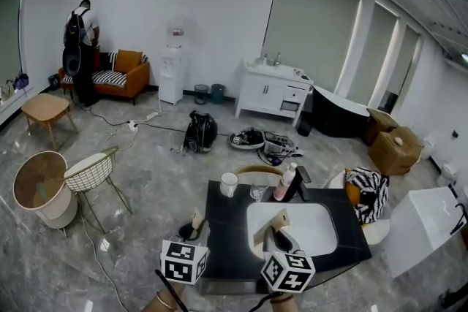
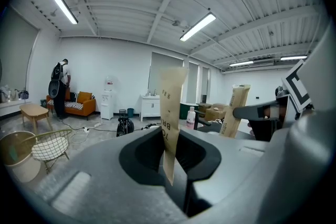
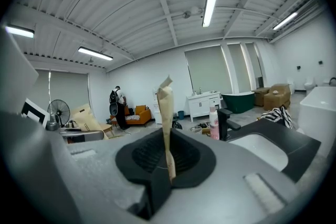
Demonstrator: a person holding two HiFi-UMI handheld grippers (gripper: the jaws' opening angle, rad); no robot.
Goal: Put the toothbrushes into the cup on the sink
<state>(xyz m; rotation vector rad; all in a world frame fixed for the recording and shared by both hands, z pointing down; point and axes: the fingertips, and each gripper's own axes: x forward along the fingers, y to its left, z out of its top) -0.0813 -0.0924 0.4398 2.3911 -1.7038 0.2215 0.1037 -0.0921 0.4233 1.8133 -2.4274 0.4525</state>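
Paper packets [image 2: 171,107] hide contents (print cropped).

Black countertop [image 1: 227,239] below me: white basin [image 1: 314,229] sunk in its right half. Far edge, left to right: white cup [image 1: 229,183], glass [image 1: 257,191], pink bottle [image 1: 284,183], faucet [image 1: 299,185].

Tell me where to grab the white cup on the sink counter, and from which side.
Probably best to pinch its side wall just below the rim, coming from the left. The white cup stands upright at the back-left corner of the counter, with a glass close on its right.
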